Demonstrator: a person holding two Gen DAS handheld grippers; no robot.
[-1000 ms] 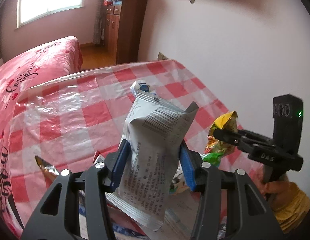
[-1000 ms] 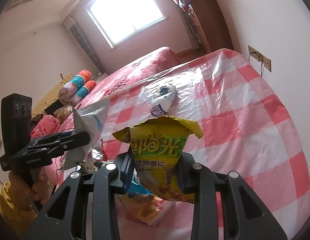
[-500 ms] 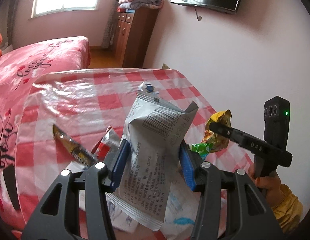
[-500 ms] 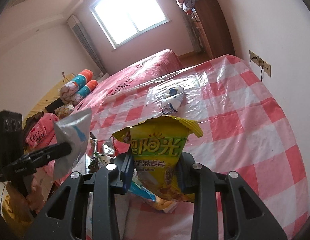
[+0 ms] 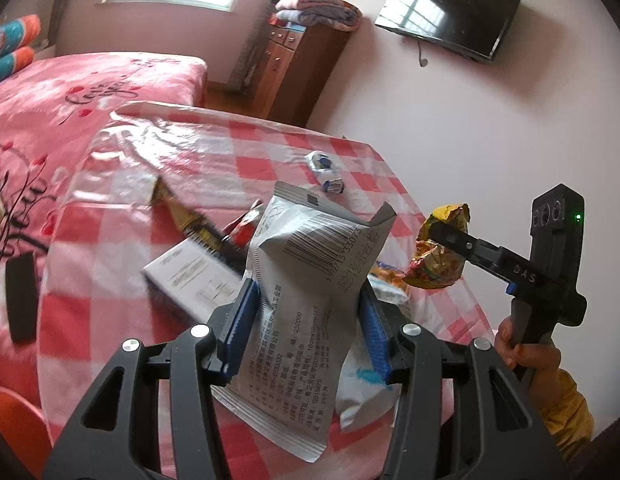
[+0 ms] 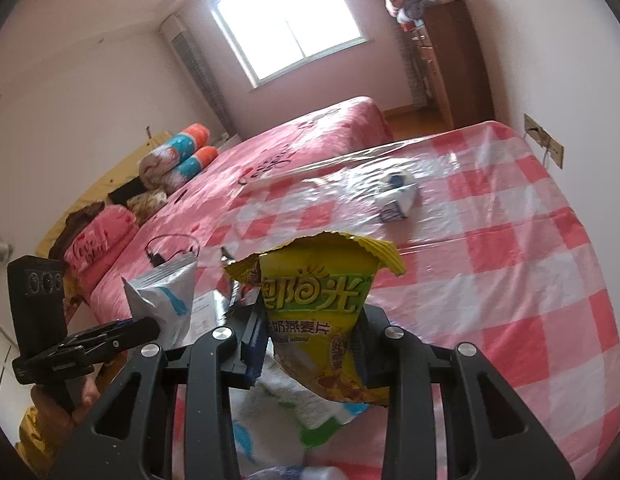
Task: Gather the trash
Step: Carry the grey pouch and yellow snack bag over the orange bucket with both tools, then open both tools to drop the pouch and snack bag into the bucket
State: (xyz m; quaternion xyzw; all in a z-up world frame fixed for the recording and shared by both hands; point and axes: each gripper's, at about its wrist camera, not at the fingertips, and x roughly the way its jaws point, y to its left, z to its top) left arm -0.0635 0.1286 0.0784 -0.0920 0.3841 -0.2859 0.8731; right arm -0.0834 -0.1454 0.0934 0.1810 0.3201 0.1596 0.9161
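My left gripper (image 5: 307, 330) is shut on a grey-white snack wrapper (image 5: 310, 292) with a barcode, held upright above the table. That wrapper (image 6: 165, 296) and the left gripper (image 6: 147, 328) also show at the left of the right wrist view. My right gripper (image 6: 312, 350) is shut on a yellow oat-snack bag (image 6: 322, 312); from the left wrist view the same bag (image 5: 440, 256) hangs in the right gripper (image 5: 442, 236) at the right. A small blue-white wrapper (image 5: 326, 170) lies farther out on the red-checked tablecloth (image 5: 129, 184), also seen as the small wrapper (image 6: 400, 200).
More trash lies under the grippers: a white leaflet (image 5: 193, 276), a brown-gold wrapper (image 5: 185, 216), a red wrapper (image 5: 245, 228) and white-blue packaging (image 6: 293, 404). A pink bed (image 6: 310, 136) adjoins the table. A wooden cabinet (image 5: 293, 68), a wall TV (image 5: 450, 8) and a wall socket (image 6: 544, 146) stand beyond.
Both grippers have swung sideways over the table with their wrappers still held, and the left one has rolled. The leaflet and brown-gold wrapper have come into the left wrist view.
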